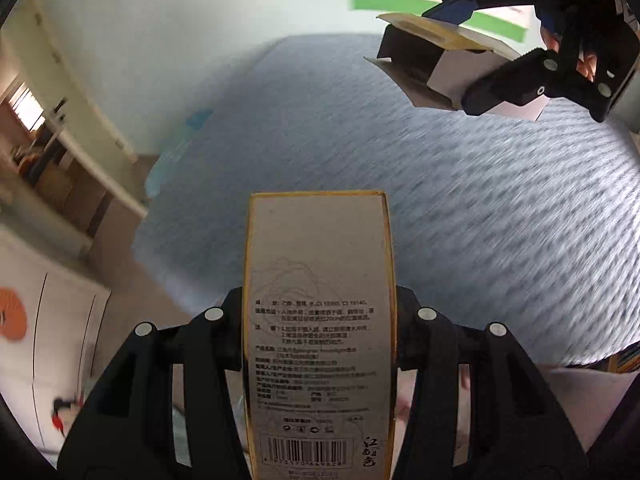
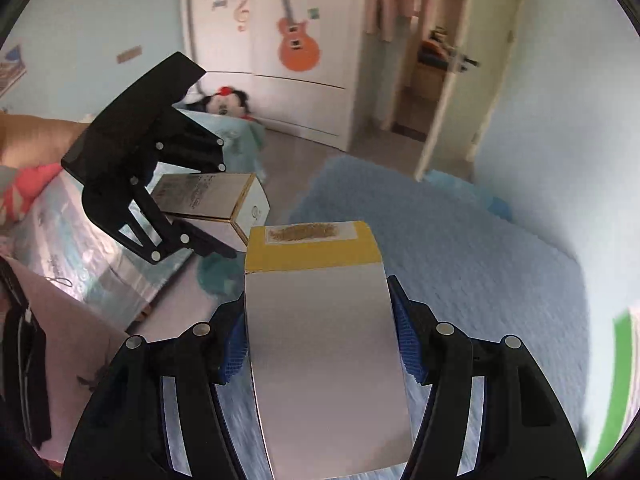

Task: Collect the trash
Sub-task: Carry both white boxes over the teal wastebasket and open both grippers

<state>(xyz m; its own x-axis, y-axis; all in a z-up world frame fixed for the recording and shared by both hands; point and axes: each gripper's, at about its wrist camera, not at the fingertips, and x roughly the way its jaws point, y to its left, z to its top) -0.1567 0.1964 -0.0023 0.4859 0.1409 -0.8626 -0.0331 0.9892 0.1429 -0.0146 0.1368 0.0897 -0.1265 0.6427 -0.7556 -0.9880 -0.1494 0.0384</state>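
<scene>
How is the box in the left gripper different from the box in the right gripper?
The left gripper holds a closed printed box bearing text and a barcode; the right gripper holds a plain silver box without print. The printed box has gold edges; the silver box's end flap stands open, yellow inside. Both are slim cardboard cartons, clamped.

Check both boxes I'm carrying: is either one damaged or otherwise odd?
The box in the right claw is torn open: its end flaps hang loose, the inside looks hollow from the left wrist view, and one yellow flap carries a rough brown glue scar. The box in the left claw looks intact and closed.
</scene>
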